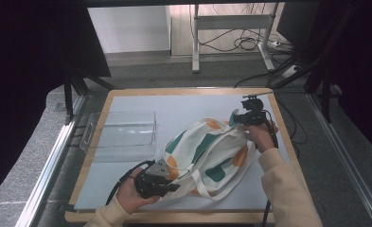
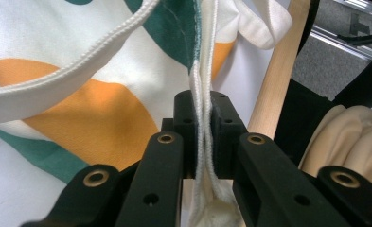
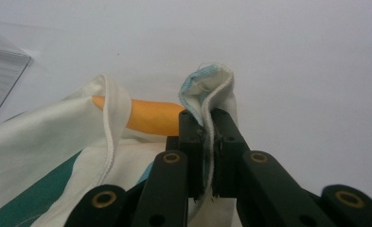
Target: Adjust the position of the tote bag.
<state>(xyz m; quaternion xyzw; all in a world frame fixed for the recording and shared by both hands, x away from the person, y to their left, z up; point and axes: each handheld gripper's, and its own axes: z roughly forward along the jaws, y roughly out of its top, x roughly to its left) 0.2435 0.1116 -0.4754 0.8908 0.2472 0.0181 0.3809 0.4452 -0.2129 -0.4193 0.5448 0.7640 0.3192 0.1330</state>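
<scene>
You have both grips established on the tote bag [image 1: 207, 153], which lies crumpled near the middle of the bench [image 1: 127, 101], on its pale grey mat, just right of the clear plastic tray [image 1: 122, 135].

Left gripper [image 1: 162, 185]: the jaws are clenched on the bag's fabric at its near edge, close to you. In the left gripper view the white seamed edge [image 2: 203, 118] runs straight down between the two pads, pinched flat, with the orange and green print spreading to the left of it.

Right gripper [image 1: 243, 118]: the jaws are clenched on the bag's far corner. In the right gripper view a folded tip of white cloth with a light blue lining [image 3: 207, 90] stands up out of the closed jaws, and the bare mat lies beyond it.

Status, judged from the present layout: the grasping stage is complete, with opposite ends of the bag secured. The bag itself is not yet flat; its body is bunched between your hands, one strap [image 1: 207, 187] loops loosely toward the near edge, and folds overlap across the print. What remains appears to be spreading or straightening the bag, and possibly folding it or moving it toward the tray. The tray holds nothing at this point.

Check that each grip catches the layers you intend before you pull; the pictures do not show how many layers sit in either pair of jaws.
</scene>
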